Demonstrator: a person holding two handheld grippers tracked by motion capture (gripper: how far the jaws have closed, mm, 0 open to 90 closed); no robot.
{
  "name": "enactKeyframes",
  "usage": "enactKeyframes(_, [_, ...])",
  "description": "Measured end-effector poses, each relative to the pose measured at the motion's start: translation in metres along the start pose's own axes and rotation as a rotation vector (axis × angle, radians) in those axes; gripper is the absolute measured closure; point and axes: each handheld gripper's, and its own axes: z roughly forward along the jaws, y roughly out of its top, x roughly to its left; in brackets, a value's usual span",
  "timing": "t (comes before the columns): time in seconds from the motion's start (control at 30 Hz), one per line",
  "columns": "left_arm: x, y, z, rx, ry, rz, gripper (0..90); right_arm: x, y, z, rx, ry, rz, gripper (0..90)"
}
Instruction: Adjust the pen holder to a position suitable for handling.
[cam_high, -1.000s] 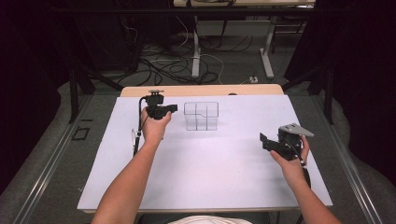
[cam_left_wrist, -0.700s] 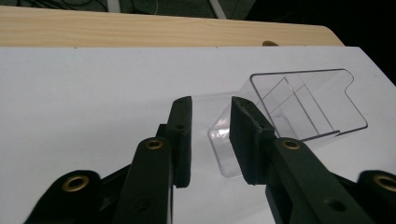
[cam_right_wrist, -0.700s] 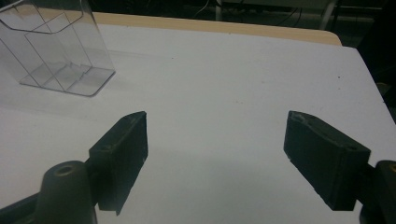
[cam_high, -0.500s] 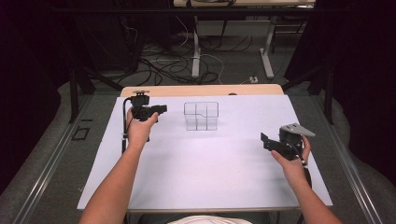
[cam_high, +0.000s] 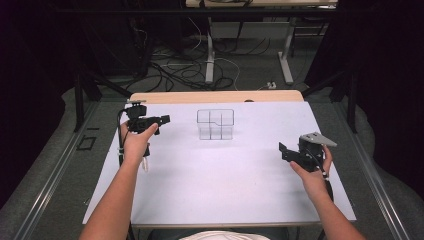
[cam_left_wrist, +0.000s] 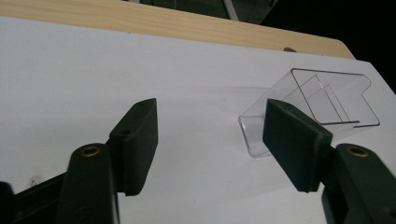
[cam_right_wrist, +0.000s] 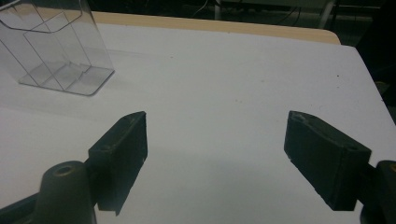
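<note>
Left gripper (cam_left_wrist: 210, 140) is gaping wide, jaws holding nothing, hovering over the white table (cam_high: 225, 180) near the clear organizer (cam_high: 215, 124). Right gripper (cam_right_wrist: 215, 158) is likewise gaping wide, empty.

A clear plastic organiser box with inner dividers (cam_high: 215, 124) stands upright on the white-topped bench (cam_high: 220, 175), near the middle of its far edge, where a strip of pale wood (cam_high: 215, 96) shows. Beyond, tangled dark cables (cam_high: 170, 75) lie on the grey floor.
</note>
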Motion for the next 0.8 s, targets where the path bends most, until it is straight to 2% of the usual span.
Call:
enactKeyframes(0.07, [0.004,-0.001,-0.004,-0.006,0.023,0.004,33.5,0.0,0.0,0.0,0.002,0.003,0.006,21.3])
enactKeyframes(0.13, [0.01,-0.003,-0.009,-0.024,0.048,-0.031,32.3,0.0,0.0,0.0,0.001,0.004,0.003,21.3])
enactKeyframes(0.23, [0.015,-0.004,-0.011,-0.016,0.07,-0.045,31.9,-0.001,0.0,0.001,0.003,0.002,-0.004,21.3])
enactKeyframes(0.27, [0.02,-0.004,-0.014,0.011,0.07,-0.061,31.9,0.0,0.0,0.001,0.004,0.002,-0.003,21.3])
enactKeyframes(0.3, [0.021,-0.005,-0.014,0.017,0.067,-0.075,31.9,0.0,0.0,0.001,0.006,0.003,-0.001,21.3])
enactKeyframes(0.37, [0.025,-0.006,-0.015,0.025,0.082,-0.067,32.0,0.0,-0.001,0.001,0.001,0.008,-0.007,21.3])
enactKeyframes(0.47, [0.03,-0.008,-0.018,0.039,0.084,-0.083,32.1,0.0,-0.001,0.001,0.002,0.009,-0.007,21.4])
enactKeyframes(0.5, [0.031,-0.009,-0.017,0.024,0.088,-0.095,32.0,0.0,-0.001,0.001,0.002,0.009,-0.007,21.3])
enactKeyframes(0.53, [0.034,-0.009,-0.019,0.033,0.098,-0.089,32.0,0.0,0.0,0.0,0.007,0.007,-0.003,21.4])
enactKeyframes(0.6, [0.037,-0.011,-0.02,0.029,0.104,-0.105,31.7,0.0,-0.001,0.0,0.005,0.008,-0.005,21.3])
enactKeyframes(0.63, [0.04,-0.011,-0.022,0.043,0.11,-0.096,31.3,-0.001,-0.001,0.0,0.006,0.008,-0.006,21.3])
enactKeyframes(0.7, [0.045,-0.013,-0.022,0.046,0.11,-0.125,30.8,-0.001,-0.001,0.0,0.006,0.008,-0.005,21.3])
enactKeyframes(0.77, [0.05,-0.015,-0.023,0.055,0.119,-0.126,30.8,-0.001,-0.001,0.001,0.005,0.012,-0.005,21.3])
enactKeyframes(0.8, [0.051,-0.015,-0.023,0.06,0.122,-0.141,30.8,-0.001,-0.001,0.001,0.005,0.013,-0.004,21.3])
